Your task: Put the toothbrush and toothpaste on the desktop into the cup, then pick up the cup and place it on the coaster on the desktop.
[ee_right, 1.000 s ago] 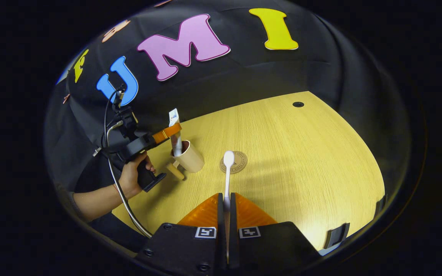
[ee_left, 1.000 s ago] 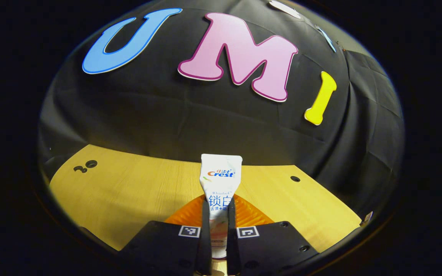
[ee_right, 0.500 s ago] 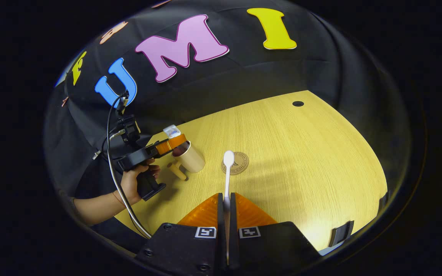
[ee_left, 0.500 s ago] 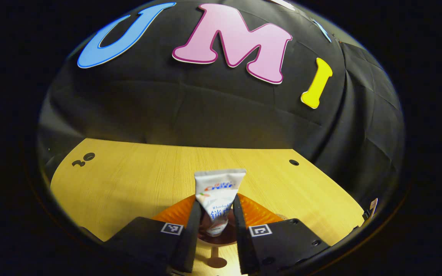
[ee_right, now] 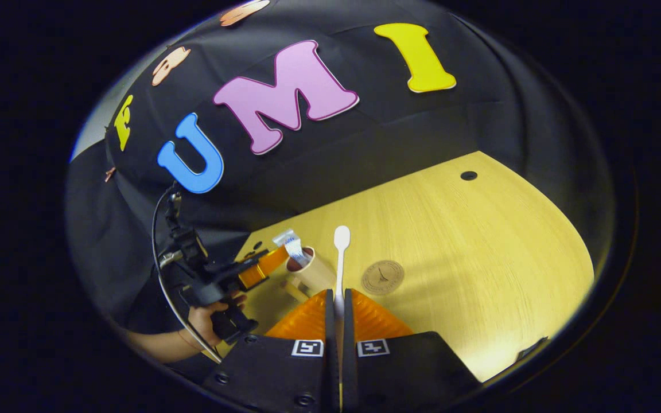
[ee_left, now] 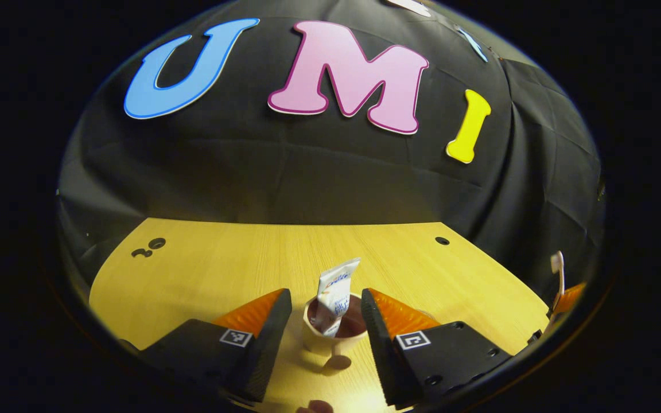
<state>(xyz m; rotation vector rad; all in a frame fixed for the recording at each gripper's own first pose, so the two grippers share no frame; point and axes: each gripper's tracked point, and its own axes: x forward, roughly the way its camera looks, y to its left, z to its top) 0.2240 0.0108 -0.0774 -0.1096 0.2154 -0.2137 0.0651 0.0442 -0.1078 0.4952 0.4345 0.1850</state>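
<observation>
One toothpaste (ee_left: 335,292) stands in one cup (ee_left: 330,335); left tool (ee_left: 326,321) spread, right tool (ee_right: 336,310) pinches one toothbrush (ee_right: 340,258)

The toothpaste (ee_left: 333,292) stands tilted in the cup (ee_left: 330,335), which sits on the worktop (ee_left: 204,269) between the spread fingers of the left gripper (ee_left: 326,338). In the right gripper view, the coaster (ee_right: 383,277) lies right of the cup, apart from it; the toothbrush (ee_right: 340,258), in the right gripper (ee_right: 336,321), points far.

Two handheld grippers — one spread, one pinched.
Left gripper (ee_left: 325,344) jaws wide apart; right gripper (ee_right: 336,327) fingers closed — gripping the toothbrush (ee_right: 340,258).
</observation>
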